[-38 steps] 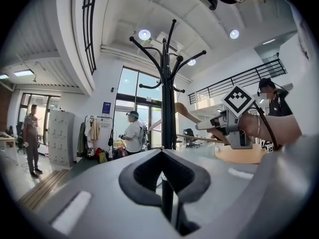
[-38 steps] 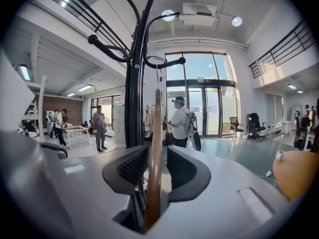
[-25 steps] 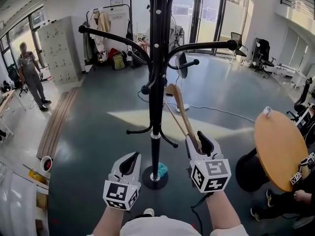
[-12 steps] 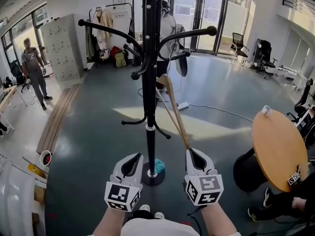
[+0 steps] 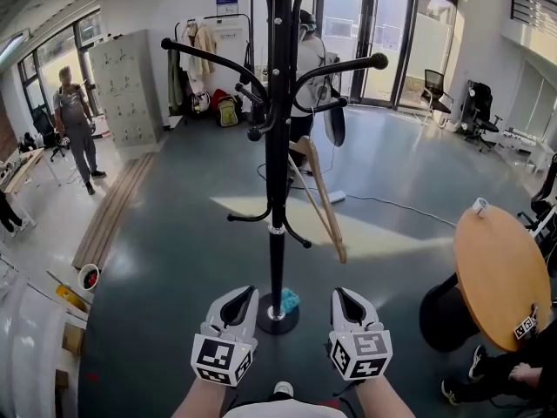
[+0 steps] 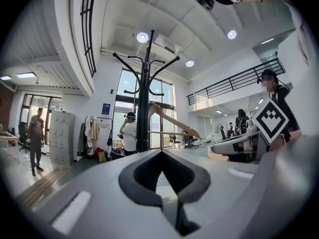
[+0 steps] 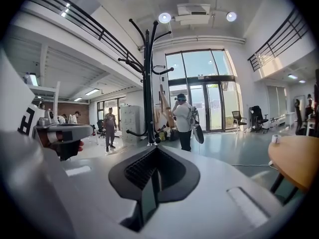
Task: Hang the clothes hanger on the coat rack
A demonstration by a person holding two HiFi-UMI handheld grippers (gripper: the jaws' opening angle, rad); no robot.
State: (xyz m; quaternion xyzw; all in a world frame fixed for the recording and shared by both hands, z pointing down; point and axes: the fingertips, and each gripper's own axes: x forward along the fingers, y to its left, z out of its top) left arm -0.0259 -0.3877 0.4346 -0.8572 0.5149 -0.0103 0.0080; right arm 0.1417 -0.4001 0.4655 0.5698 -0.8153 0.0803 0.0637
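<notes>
Wooden hanger (image 5: 324, 203) hangs on the coat rack (image 5: 277, 268), frame centre; left gripper (image 5: 244, 293) and right gripper (image 5: 341, 294) low, jaws pressed together, empty; hang looks done, next: back clear.

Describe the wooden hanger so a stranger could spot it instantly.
Find the tall black coat rack standing mid-floor. The wooden hanger hangs just right of its pole, below the upper arms. It is the only pale wooden thing on the rack, slanting down rightward.
</notes>
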